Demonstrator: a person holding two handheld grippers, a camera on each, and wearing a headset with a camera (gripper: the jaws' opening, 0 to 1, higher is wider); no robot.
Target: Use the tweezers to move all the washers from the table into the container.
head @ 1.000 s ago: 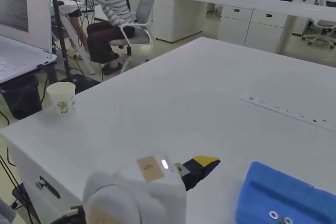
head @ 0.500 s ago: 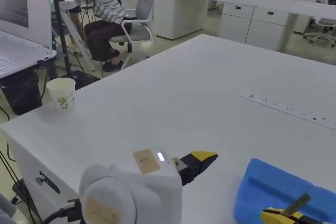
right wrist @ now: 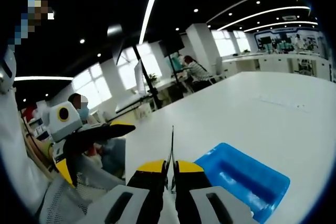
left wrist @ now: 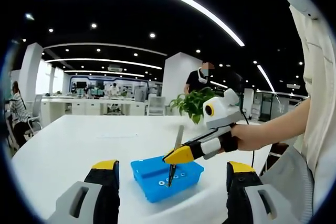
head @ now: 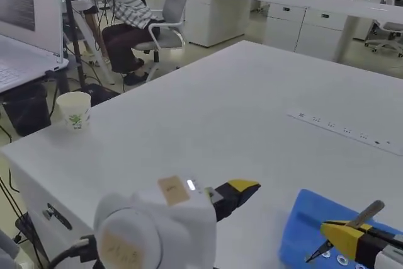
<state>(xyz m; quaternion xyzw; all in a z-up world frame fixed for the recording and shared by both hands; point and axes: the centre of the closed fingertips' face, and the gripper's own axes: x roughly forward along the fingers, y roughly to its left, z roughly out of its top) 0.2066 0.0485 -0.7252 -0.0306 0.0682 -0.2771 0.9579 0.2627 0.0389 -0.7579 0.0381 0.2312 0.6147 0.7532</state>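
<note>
Your right hand-held gripper is pinched narrow on the tweezers. Its jaws squeeze the two arms partway along, so the pressure closes the tips while enough length sticks out ahead to reach down. The tweezers slant forward and down from that hand-held gripper, with the fine tips low over the blue container, which sits just ahead of and beneath it. That steep angle suits picking up or letting go of a small flat part. Several washers lie in the container's recess right beside the tweezer tips: small, thin, pale rings with a dark centre hole, lying flat and close together. Whether the tips pinch one of them is too small to tell. Your left hand-held gripper is spread wide and holds nothing. It hangs above the bench with the container straight ahead of it, between the lines of its two jaws, likely parked clear of the work yet ready to steady the container
</note>
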